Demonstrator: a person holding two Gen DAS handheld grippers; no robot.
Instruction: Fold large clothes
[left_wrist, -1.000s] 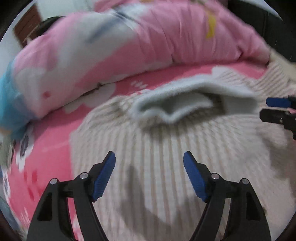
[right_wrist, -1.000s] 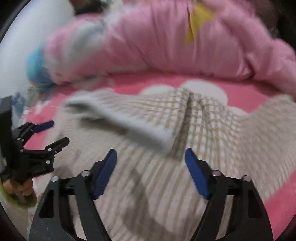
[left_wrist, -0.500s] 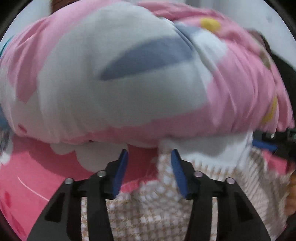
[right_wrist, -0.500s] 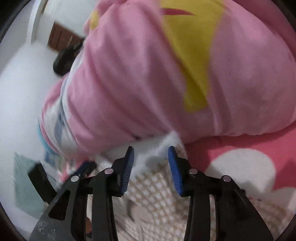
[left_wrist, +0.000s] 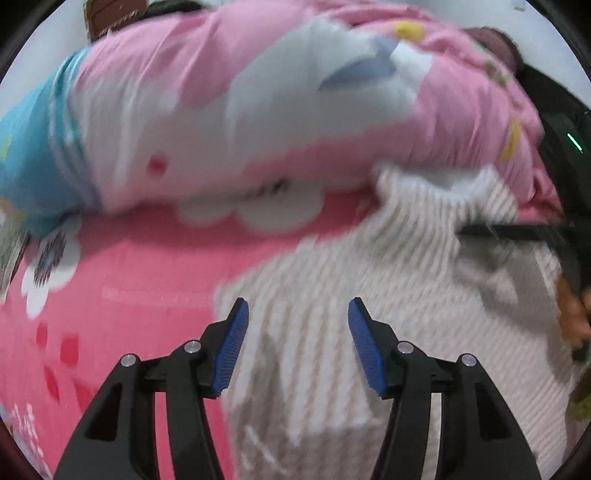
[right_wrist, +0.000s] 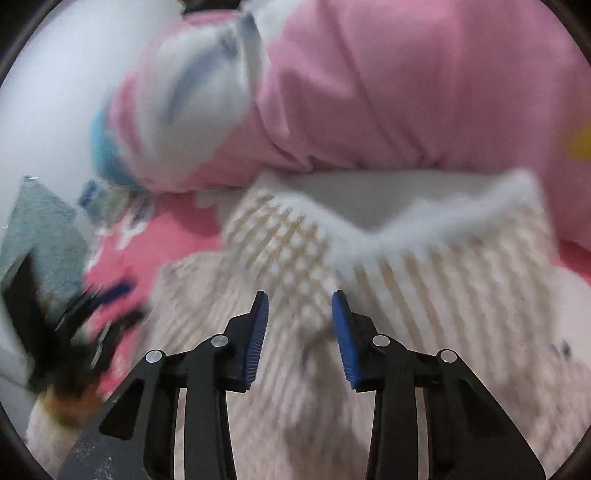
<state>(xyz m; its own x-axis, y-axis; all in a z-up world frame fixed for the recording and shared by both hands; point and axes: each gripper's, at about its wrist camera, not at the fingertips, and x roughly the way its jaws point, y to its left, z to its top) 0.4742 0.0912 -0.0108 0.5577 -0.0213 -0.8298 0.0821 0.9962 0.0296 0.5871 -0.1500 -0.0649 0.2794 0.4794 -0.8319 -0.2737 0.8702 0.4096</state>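
Observation:
A beige checked garment (left_wrist: 388, 280) with a white fleecy collar (right_wrist: 424, 199) lies on the pink flowered bed sheet (left_wrist: 140, 266). My left gripper (left_wrist: 298, 343) is open and empty, low over the garment's left edge. My right gripper (right_wrist: 300, 336) is open and empty, low over the garment below the collar. The left gripper also shows blurred at the left of the right wrist view (right_wrist: 74, 332). The right gripper shows as a dark blur at the right of the left wrist view (left_wrist: 517, 232).
A rolled pink, white and blue quilt (left_wrist: 258, 110) lies along the back, touching the collar. A white wall (right_wrist: 55, 92) stands at the left. A dark object (left_wrist: 565, 122) sits at the far right.
Both grippers have opened wider and drawn back from the collar, which now lies flat near the quilt. Both views are motion blurred.

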